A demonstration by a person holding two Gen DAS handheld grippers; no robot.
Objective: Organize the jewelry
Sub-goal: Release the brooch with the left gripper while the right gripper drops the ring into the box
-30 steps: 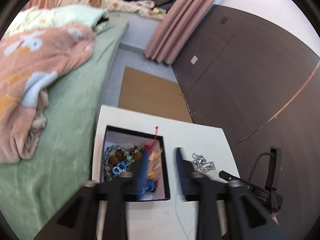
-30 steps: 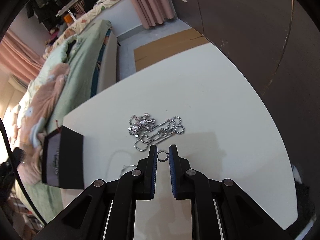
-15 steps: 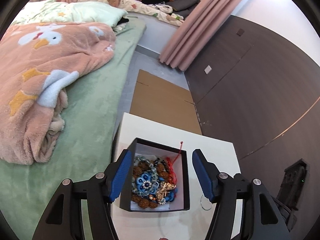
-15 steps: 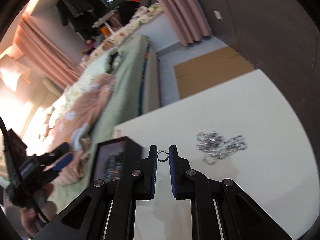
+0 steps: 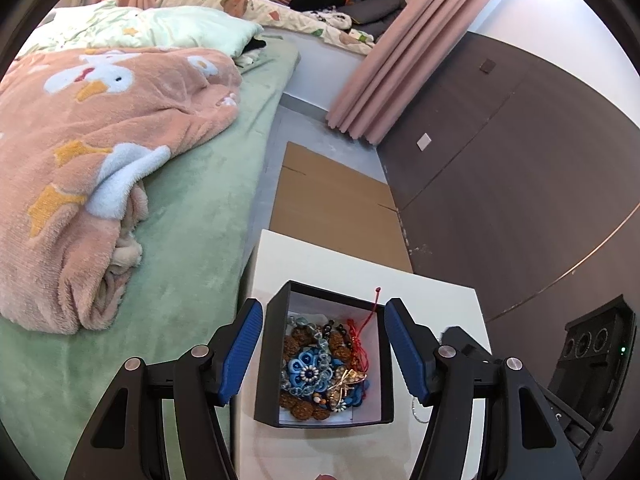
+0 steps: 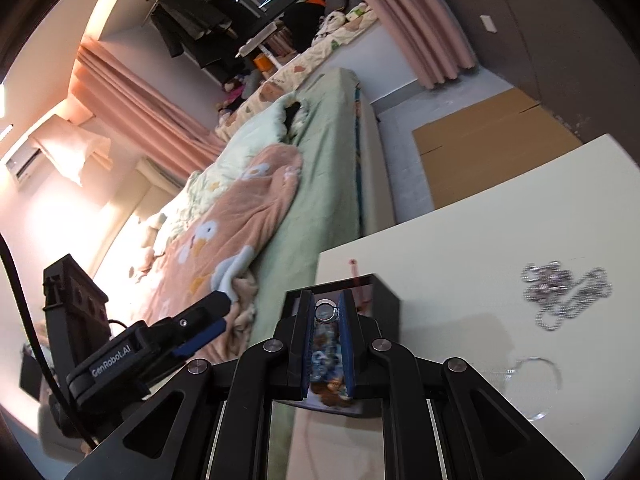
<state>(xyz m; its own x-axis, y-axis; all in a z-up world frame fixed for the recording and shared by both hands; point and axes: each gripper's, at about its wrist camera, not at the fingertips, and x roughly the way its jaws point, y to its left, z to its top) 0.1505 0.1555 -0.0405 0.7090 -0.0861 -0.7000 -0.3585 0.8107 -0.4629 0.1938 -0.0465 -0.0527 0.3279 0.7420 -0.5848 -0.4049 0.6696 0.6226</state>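
1. The black box [image 5: 325, 360] sits at the left edge of the white table [image 5: 440, 300], next to the bed [image 5: 192, 240]. Its top has no lid, so there is room to come in from above.
2. The left gripper [image 5: 323, 354] has one finger on each side of the box, not touching it. Those fingers fill the room along both side walls.
3. The right gripper [image 6: 327, 314] hangs over the box mouth with a small ring [image 6: 326, 307] pinched in it.
4. The box is partly full of beads [image 5: 320, 372].
5. A silver chain [image 6: 566, 294] lies toward the table's right edge, with a thin hoop [image 6: 532, 384] nearer the front. The table between them and the box is bare.
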